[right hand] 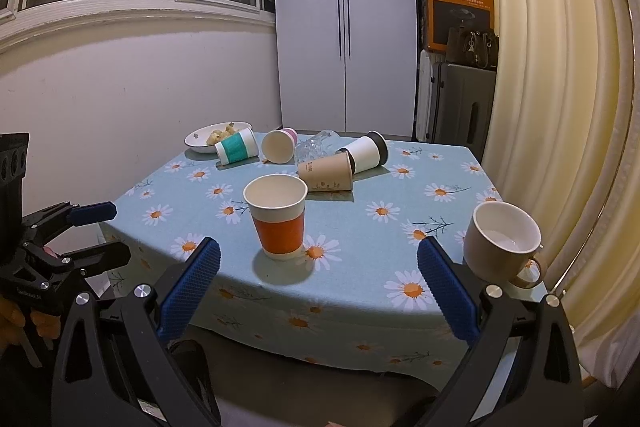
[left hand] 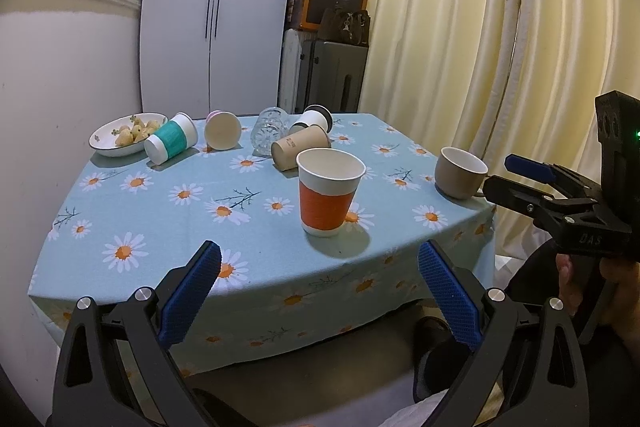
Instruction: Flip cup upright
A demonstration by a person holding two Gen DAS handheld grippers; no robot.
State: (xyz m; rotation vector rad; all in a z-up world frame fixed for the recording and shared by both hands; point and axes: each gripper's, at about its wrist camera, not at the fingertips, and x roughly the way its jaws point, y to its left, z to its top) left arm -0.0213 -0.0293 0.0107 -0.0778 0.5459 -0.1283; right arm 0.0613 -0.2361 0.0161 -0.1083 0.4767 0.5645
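Observation:
An orange-banded paper cup (left hand: 328, 193) (right hand: 278, 217) stands upright near the table's front. A beige mug (left hand: 460, 171) (right hand: 504, 241) stands upright at the right edge. At the back, a teal-banded cup (left hand: 171, 142) (right hand: 236, 150), a pink cup (left hand: 222, 135) (right hand: 278, 145), a clear glass (left hand: 270, 133) (right hand: 314, 146), a brown paper cup (left hand: 298, 149) (right hand: 326, 175) and a white cup with a black lid (left hand: 314, 121) (right hand: 366, 151) lie on their sides. My left gripper (left hand: 320, 291) (right hand: 98, 231) is open and empty before the table. My right gripper (right hand: 319, 285) (left hand: 508, 173) is open and empty.
A white bowl of snacks (left hand: 120, 139) (right hand: 212, 138) sits at the back left. The daisy tablecloth (left hand: 160, 211) (right hand: 360, 267) hangs over the front edge. Curtains (left hand: 500, 27) hang on the right. Suitcases and a box (right hand: 460, 99) stand behind.

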